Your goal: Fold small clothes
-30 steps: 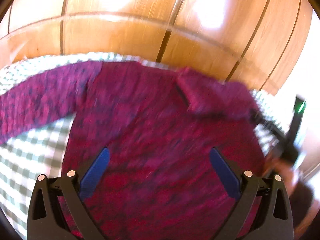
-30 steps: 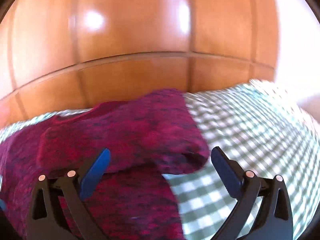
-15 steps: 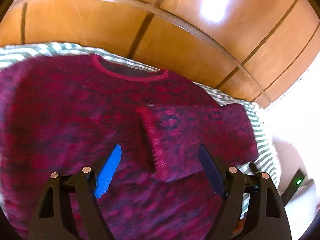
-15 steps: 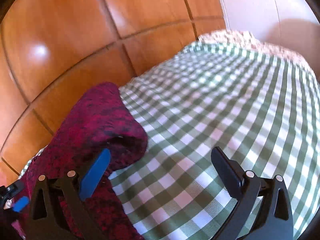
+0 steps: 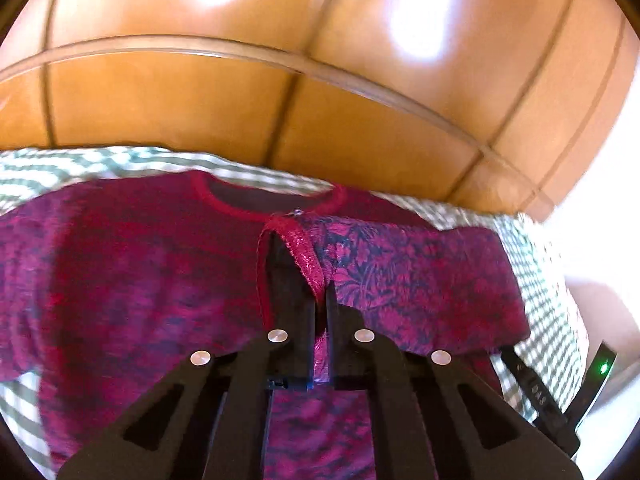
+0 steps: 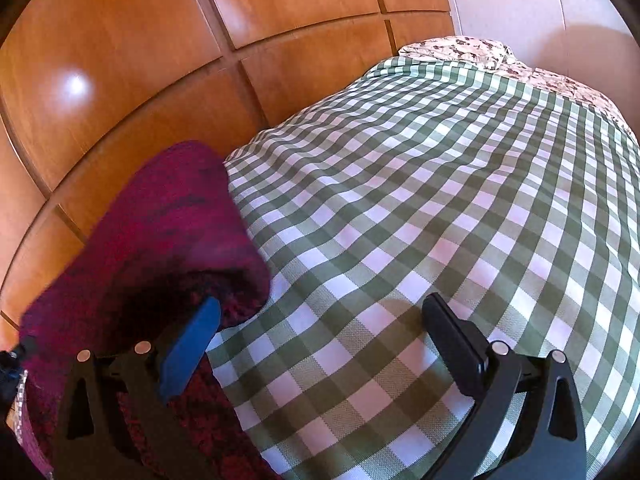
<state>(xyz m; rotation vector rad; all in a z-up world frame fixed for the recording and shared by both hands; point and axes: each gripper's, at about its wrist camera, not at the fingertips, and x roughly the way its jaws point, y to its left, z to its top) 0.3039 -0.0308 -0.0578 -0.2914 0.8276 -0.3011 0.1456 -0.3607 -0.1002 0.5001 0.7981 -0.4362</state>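
left gripper (image 5: 319, 300) clamped on sweater (image 5: 132, 264) sleeve cuff (image 5: 298, 250), right gripper (image 6: 320, 324) spread wide, empty, over checked bedspread (image 6: 420, 200)

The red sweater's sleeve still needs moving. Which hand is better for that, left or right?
Left, probably. The left gripper is already shut on the sleeve cuff of the sweater. The right gripper is open over the checked cover.

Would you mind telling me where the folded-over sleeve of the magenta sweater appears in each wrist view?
Left wrist view: the folded sleeve lies right of centre across the sweater, its cuff pinched in the shut left gripper.
Right wrist view: the sleeve bulges at the left, just beyond the open right gripper.
Shared landmark: the green checked cover beneath.
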